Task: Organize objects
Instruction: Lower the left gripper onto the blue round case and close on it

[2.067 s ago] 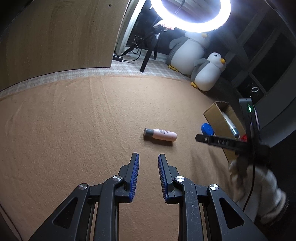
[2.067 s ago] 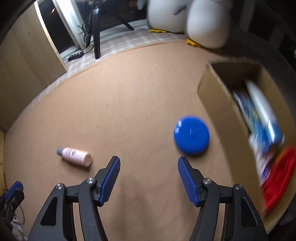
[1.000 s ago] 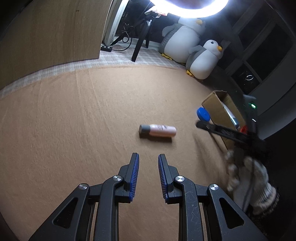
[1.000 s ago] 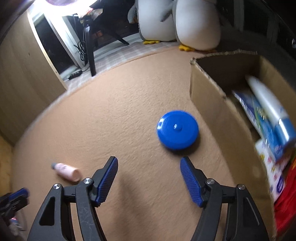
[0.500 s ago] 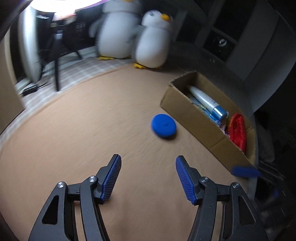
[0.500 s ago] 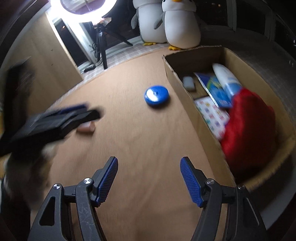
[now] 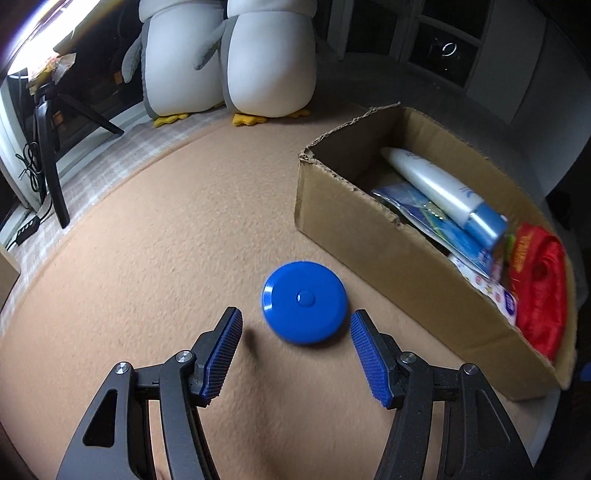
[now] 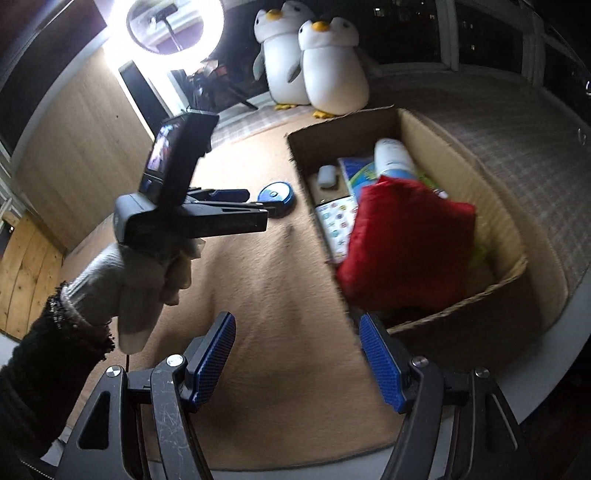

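A round blue lid-like disc point(image 7: 305, 302) lies flat on the tan carpet, just ahead of my open left gripper point(image 7: 295, 345), whose fingertips flank its near edge without touching. It also shows in the right wrist view point(image 8: 277, 194). An open cardboard box point(image 7: 354, 225) to the right holds a white tube point(image 7: 432, 184), printed packets and a red bag point(image 7: 539, 280). My right gripper point(image 8: 297, 350) is open and empty, pulled back near the box's near corner point(image 8: 461, 306). The left gripper point(image 8: 255, 201) and its gloved hand show in that view, reaching to the disc.
Two plush penguins point(image 7: 236, 55) stand at the carpet's far edge. A black tripod point(image 7: 48, 147) with cables and a lit ring light point(image 8: 173, 26) are at the far left. A wooden panel point(image 8: 74, 147) lines the left side.
My left gripper swung away from the pink bottle, opened wide and closed in on the blue disc. My right gripper pulled back from the disc toward the near end of the box.
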`<action>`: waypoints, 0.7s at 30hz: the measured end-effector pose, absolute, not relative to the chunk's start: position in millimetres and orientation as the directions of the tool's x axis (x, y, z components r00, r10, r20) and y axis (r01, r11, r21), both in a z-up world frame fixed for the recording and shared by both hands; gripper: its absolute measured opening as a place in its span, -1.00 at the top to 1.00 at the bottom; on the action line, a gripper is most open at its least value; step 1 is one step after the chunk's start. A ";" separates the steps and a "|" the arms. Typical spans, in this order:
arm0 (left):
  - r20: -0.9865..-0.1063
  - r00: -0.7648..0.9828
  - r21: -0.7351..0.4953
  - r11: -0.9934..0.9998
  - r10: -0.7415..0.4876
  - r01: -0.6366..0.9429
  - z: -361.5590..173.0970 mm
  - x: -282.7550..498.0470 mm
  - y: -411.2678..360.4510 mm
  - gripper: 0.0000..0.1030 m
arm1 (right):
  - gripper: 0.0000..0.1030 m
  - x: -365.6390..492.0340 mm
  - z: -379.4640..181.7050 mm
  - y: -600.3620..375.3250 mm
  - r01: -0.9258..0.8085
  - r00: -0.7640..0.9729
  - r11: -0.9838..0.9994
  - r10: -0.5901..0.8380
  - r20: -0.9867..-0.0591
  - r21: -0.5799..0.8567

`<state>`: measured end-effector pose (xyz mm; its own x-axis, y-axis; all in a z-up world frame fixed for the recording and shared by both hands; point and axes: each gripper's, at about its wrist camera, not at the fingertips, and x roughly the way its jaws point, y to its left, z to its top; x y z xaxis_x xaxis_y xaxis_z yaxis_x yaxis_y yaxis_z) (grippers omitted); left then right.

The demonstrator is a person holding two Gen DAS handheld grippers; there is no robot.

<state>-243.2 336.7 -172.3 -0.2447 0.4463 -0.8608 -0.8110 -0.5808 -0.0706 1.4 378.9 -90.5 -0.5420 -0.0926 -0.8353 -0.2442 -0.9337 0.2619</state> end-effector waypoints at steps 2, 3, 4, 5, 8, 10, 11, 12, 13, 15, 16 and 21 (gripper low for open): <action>-0.863 -0.266 -0.040 -0.583 0.429 -0.811 -176.2 -242.5 344.0 -0.25 | -0.28 4.7 -89.4 381.3 -0.244 -0.542 -0.934 -0.090 -0.835 0.260; -0.864 -0.273 -0.029 -0.583 0.423 -0.812 -178.0 -242.4 346.9 -0.25 | -0.28 6.5 -89.3 382.9 -0.246 -0.542 -0.934 -0.090 -0.836 0.260; -0.864 -0.280 -0.020 -0.584 0.418 -0.811 -179.2 -242.3 348.7 -0.25 | -0.28 8.7 -89.9 385.4 -0.249 -0.540 -0.931 -0.094 -0.837 0.266; -0.862 -0.287 -0.014 -0.586 0.418 -0.810 -179.9 -242.8 350.6 -0.25 | -0.28 9.2 -90.4 386.9 -0.251 -0.539 -0.929 -0.098 -0.837 0.270; -0.855 -0.301 -0.011 -0.596 0.422 -0.803 -179.9 -245.2 353.1 -0.24 | -0.28 12.4 -92.0 390.8 -0.258 -0.534 -0.928 -0.096 -0.840 0.270; -0.850 -0.308 -0.014 -0.603 0.427 -0.798 -180.4 -247.2 353.5 -0.19 | -0.28 14.4 -92.3 392.6 -0.261 -0.532 -0.926 -0.097 -0.841 0.271; -0.848 -0.311 -0.013 -0.604 0.429 -0.797 -180.3 -247.6 353.8 -0.12 | -0.28 17.0 -91.5 391.7 -0.262 -0.532 -0.927 -0.095 -0.841 0.270; -0.845 -0.314 -0.014 -0.604 0.433 -0.797 -180.1 -247.7 353.9 -0.07 | -0.28 18.2 -91.0 391.0 -0.262 -0.532 -0.927 -0.092 -0.842 0.267; -0.845 -0.308 -0.013 -0.592 0.437 -0.806 -179.9 -247.4 354.0 -0.04 | -0.28 18.8 -90.5 390.5 -0.262 -0.532 -0.929 -0.089 -0.842 0.263; -0.844 -0.310 -0.017 -0.599 0.437 -0.800 -179.9 -247.4 353.0 -0.04 | -0.28 19.7 -89.7 389.5 -0.258 -0.533 -0.931 -0.086 -0.842 0.258; -0.843 -0.309 -0.023 -0.604 0.440 -0.796 -180.0 -247.6 351.4 -0.04 | -0.28 20.4 -88.7 387.9 -0.253 -0.534 -0.933 -0.087 -0.841 0.257; -0.848 -0.298 -0.051 -0.627 0.439 -0.778 -179.8 -240.5 334.2 -0.04 | -0.28 17.3 -86.7 383.2 -0.232 -0.539 -0.937 -0.100 -0.837 0.261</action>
